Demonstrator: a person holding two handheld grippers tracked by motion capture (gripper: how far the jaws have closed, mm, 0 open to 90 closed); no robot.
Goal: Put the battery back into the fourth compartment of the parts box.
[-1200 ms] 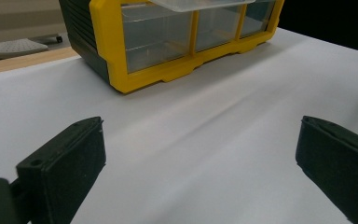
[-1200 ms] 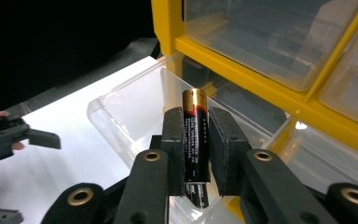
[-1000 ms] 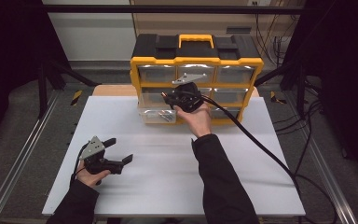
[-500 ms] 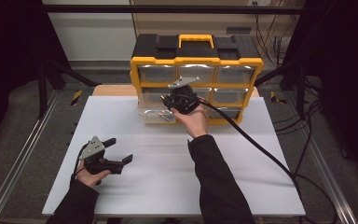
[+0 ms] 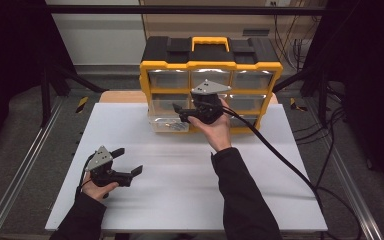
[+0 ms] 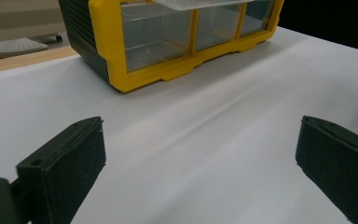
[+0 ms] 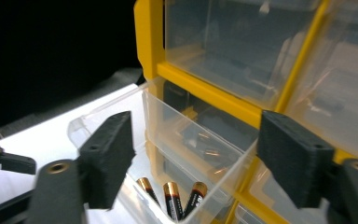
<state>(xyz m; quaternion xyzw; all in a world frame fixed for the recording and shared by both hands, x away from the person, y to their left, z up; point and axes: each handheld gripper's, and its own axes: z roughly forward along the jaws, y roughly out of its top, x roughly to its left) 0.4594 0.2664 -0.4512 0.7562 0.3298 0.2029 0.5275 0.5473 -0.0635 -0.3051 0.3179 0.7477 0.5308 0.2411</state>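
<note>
Beside the yellow plastic drawer box [image 5: 211, 65], the right gripper [image 7: 193, 154] has just opened, holding nothing; it might bump the pulled-out clear drawers [image 7: 186, 135].

No readable text, label, brand, number or sign appears anywhere. The batteries [image 7: 173, 199] in the open drawer [image 7: 121, 126] show only copper and black bands, their print too blurred to read. The organizer [image 5: 211, 55] bears no legible marking.
</note>
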